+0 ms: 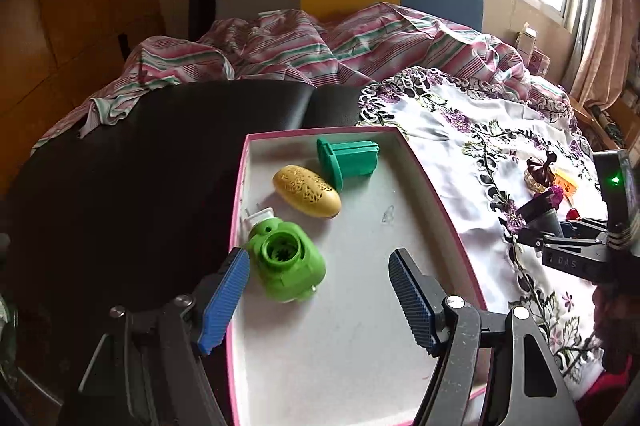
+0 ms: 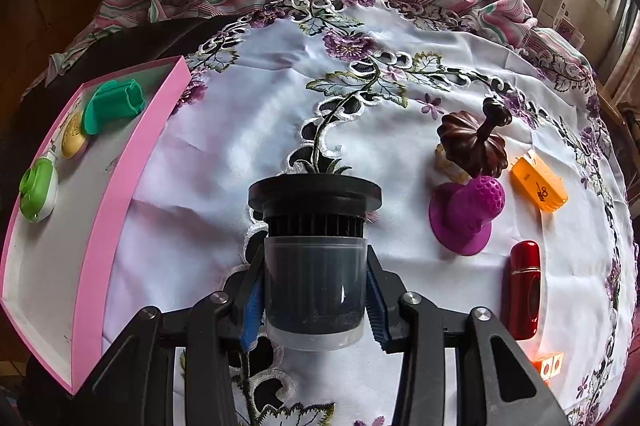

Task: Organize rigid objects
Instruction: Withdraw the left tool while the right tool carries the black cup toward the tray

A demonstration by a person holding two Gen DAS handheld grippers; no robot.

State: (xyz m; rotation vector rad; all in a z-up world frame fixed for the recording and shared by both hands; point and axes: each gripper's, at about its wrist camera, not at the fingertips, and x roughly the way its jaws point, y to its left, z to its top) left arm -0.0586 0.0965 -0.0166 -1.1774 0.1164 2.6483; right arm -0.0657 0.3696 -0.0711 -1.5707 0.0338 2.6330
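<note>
— Why is your left gripper empty over the box?

— My left jaws stand wide with nothing between them. The green case lies on the box floor just beside my left pad, apart from it. I judge it is placed, so I have no reason to close.

— What else lies in there?

— A yellow oval and a teal holder, in a loose row along the far side. That leaves the near floor bare, which I judge is kept for the rest.

— And your right gripper?

— It is clamped on the black canister, pads on its clear lower body, the flanged end pointing away from me. I grip the smooth wall because the ribbed band and flange would give the pads a poorer seat.

— Is it off the cloth?

— I cannot tell; it sits low over it, well right of the box.

— What is still loose?

— A purple cone, a brown pumpkin piece, an orange block and a red case, all on the cloth to the right.

— Your next worry?

— Probably clearing the pink wall with the canister before setting it down.
</note>
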